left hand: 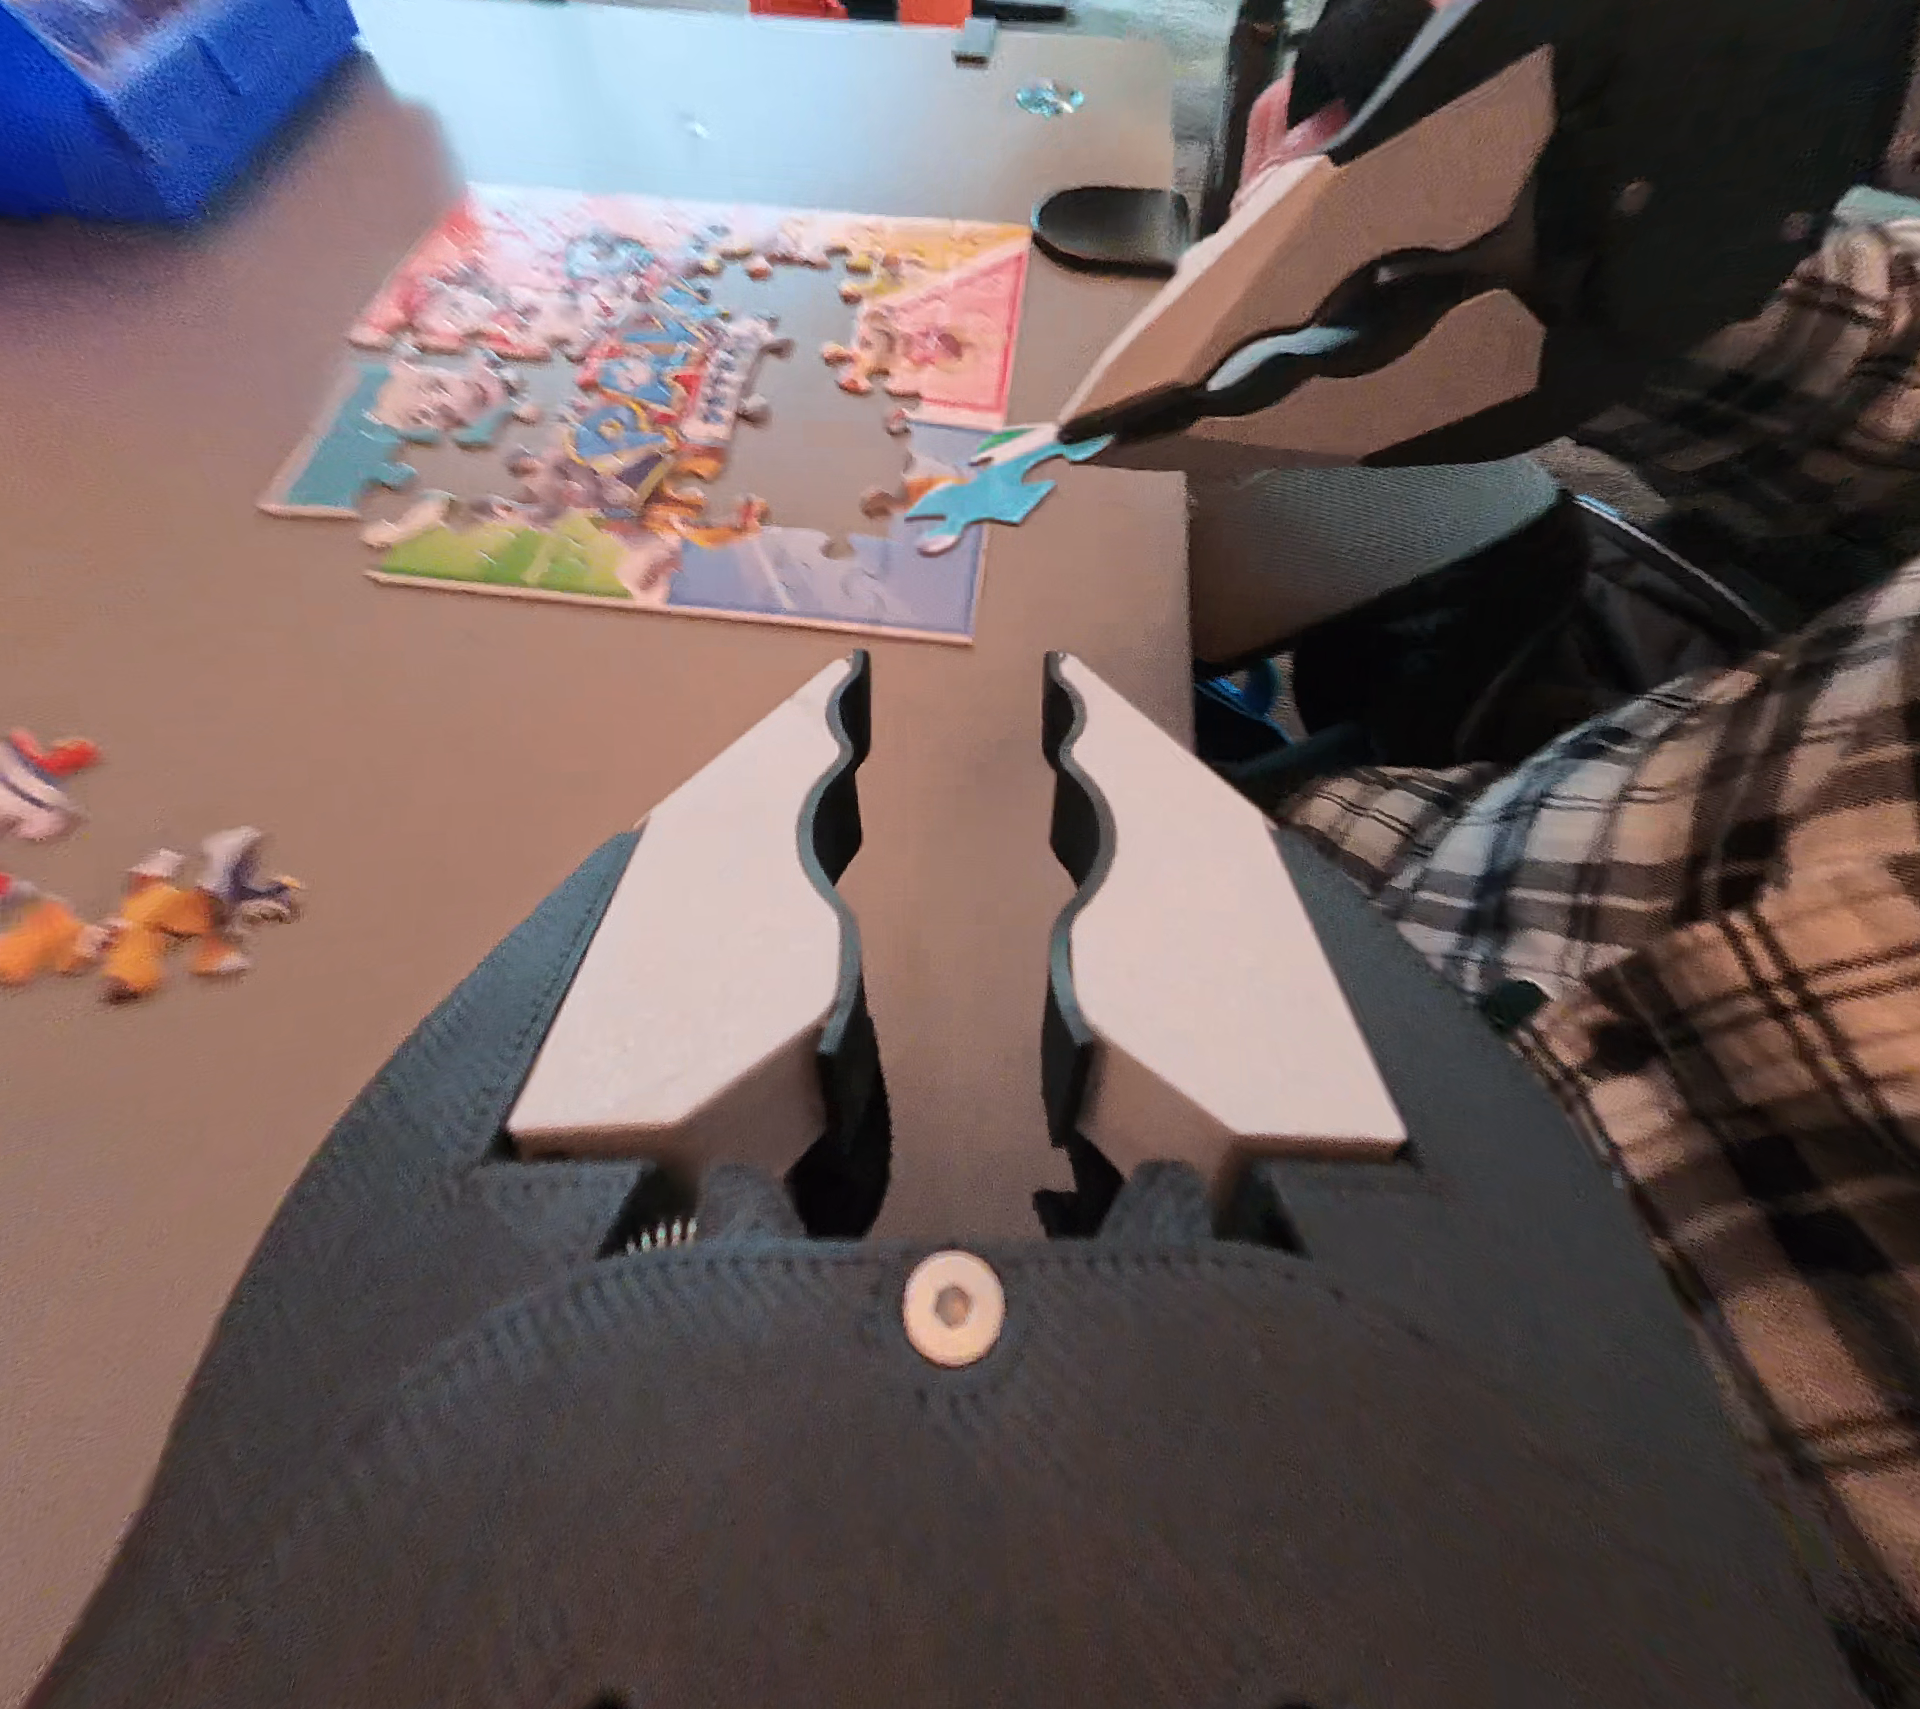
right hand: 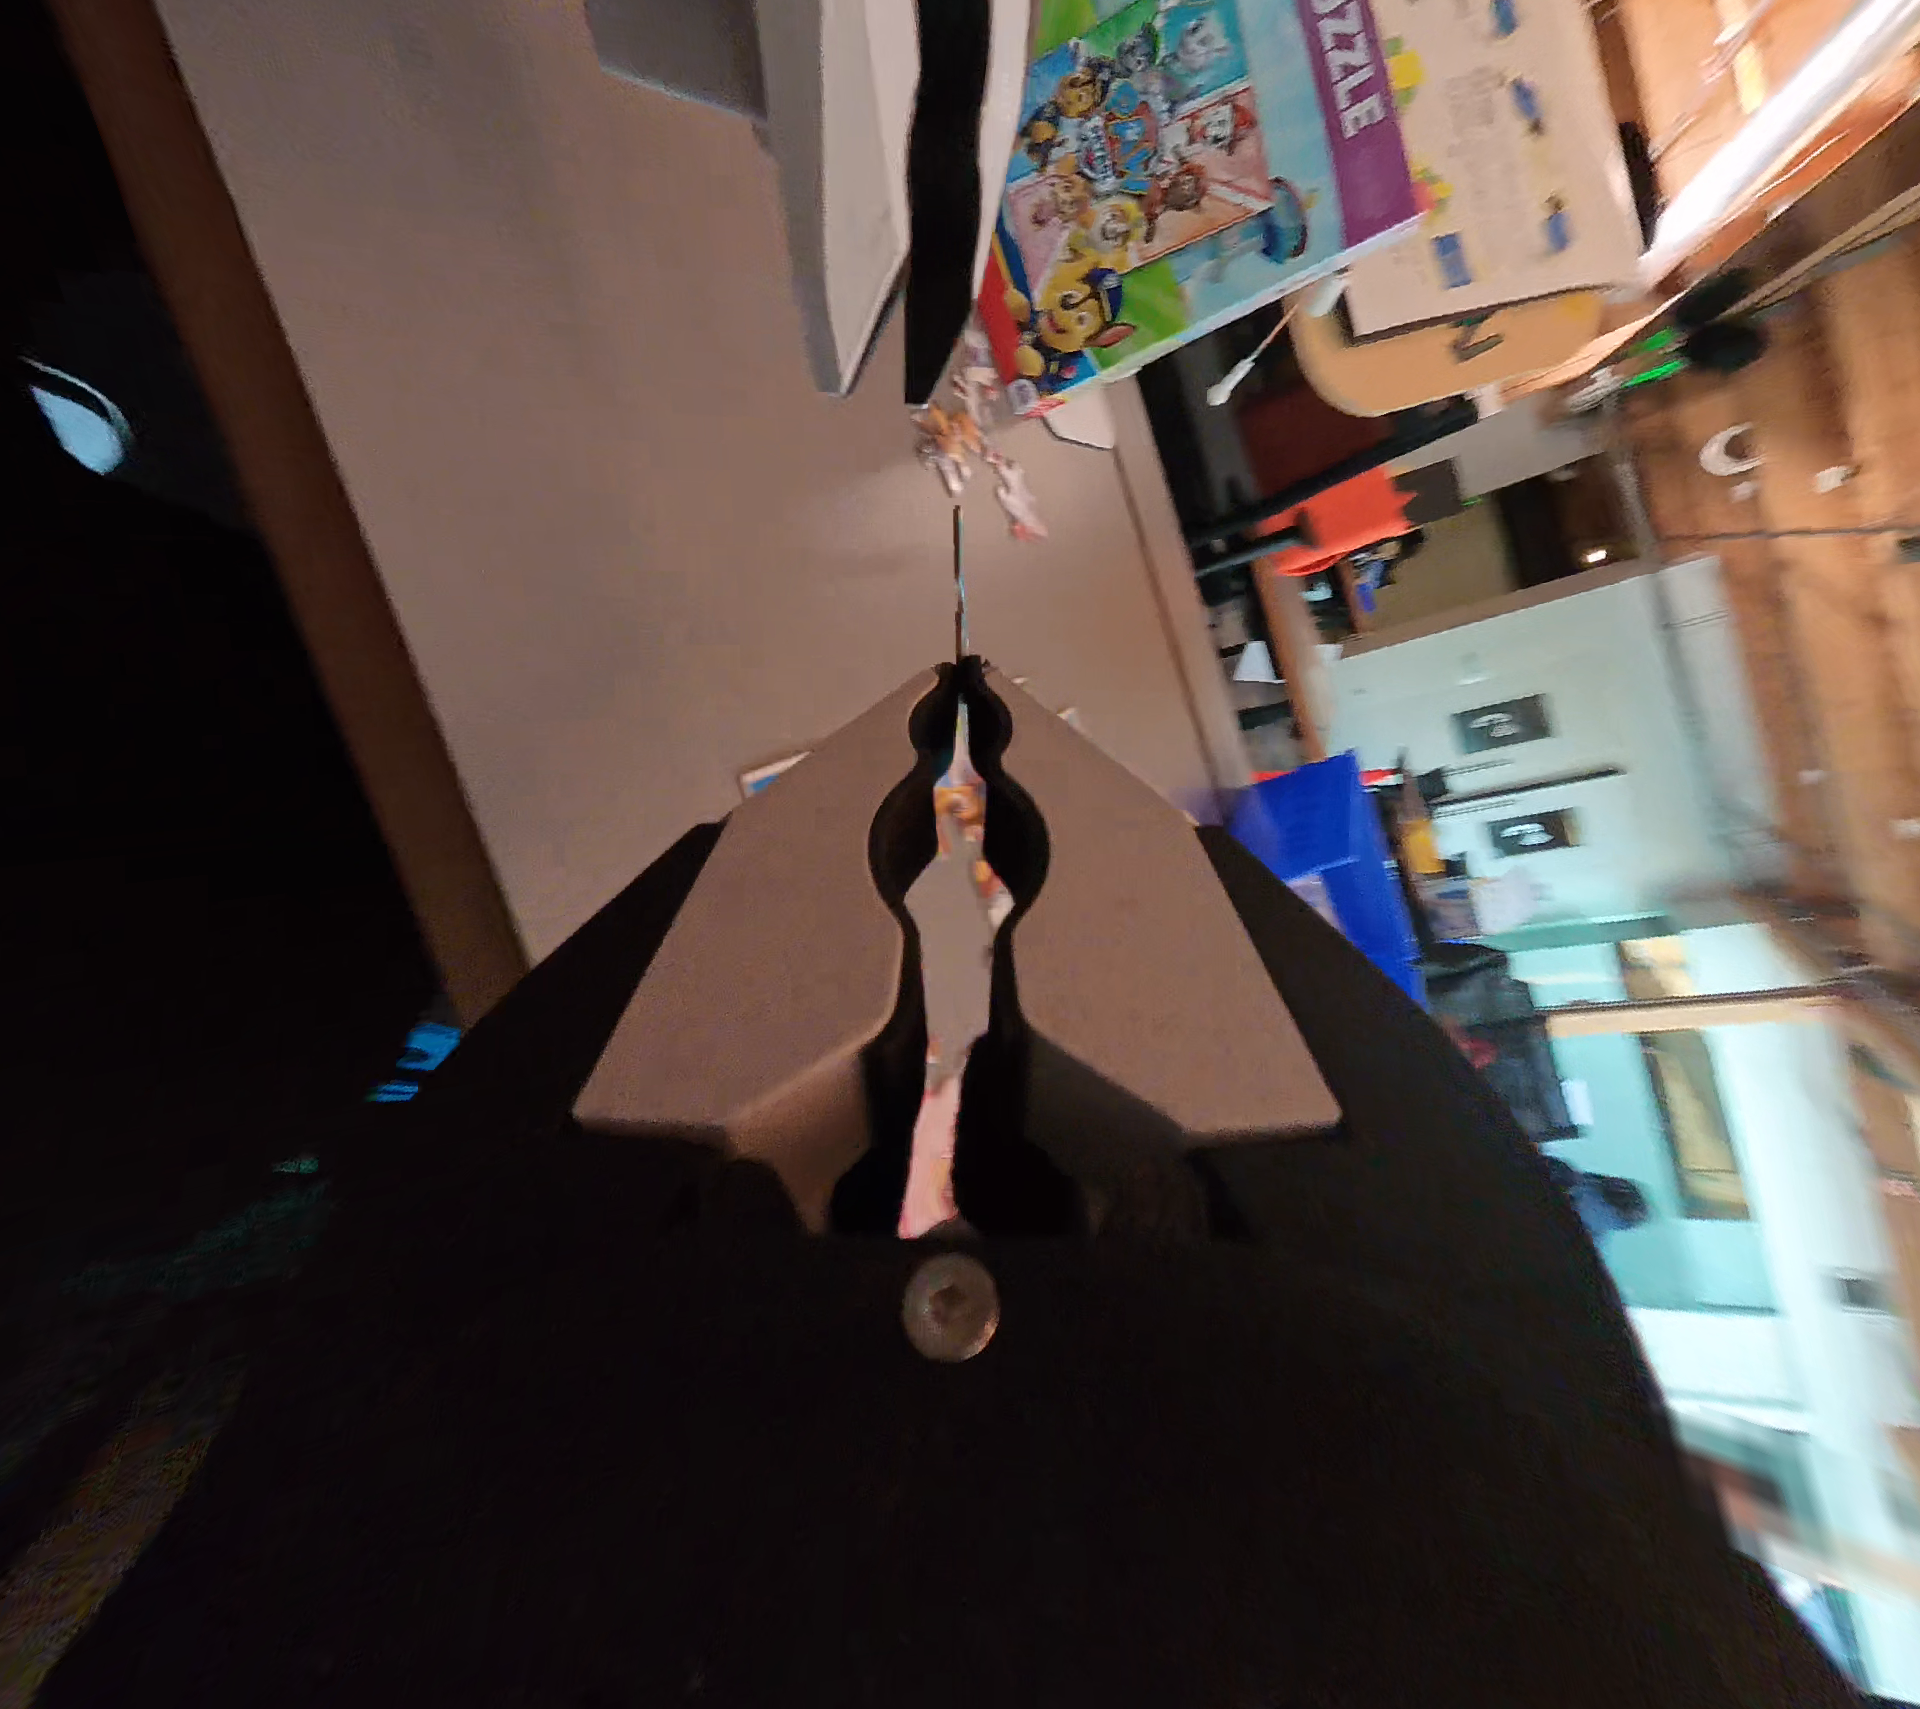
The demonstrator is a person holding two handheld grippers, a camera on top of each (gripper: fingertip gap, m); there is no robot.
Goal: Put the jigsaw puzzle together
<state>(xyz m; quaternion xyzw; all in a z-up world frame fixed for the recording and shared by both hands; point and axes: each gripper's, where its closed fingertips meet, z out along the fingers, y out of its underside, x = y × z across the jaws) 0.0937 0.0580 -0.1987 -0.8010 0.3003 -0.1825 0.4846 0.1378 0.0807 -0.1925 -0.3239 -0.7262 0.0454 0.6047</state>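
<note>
A partly assembled colourful jigsaw puzzle [left hand: 665, 402] lies on the brown table [left hand: 312, 776], with an open hole in its middle. My left gripper [left hand: 956, 672] is open and empty, hovering above the table just in front of the puzzle's near edge. My right gripper [left hand: 1070, 423] comes in from the right, shut on a light-blue puzzle piece [left hand: 987, 490] held over the puzzle's right near corner. In the right wrist view my right gripper [right hand: 961, 672] is turned sideways and the piece [right hand: 960, 579] shows edge-on as a thin sliver. The left gripper [right hand: 914, 101] shows at the top there.
Loose puzzle pieces [left hand: 135, 911] lie at the left on the table. A blue bin [left hand: 156, 28] stands at the back left. The puzzle box [right hand: 1205, 101] lies beyond the loose pieces [right hand: 977, 454]. A person's plaid sleeve [left hand: 1662, 932] and office chairs are at the right. Tip to tip, the grippers are about 6 centimeters apart.
</note>
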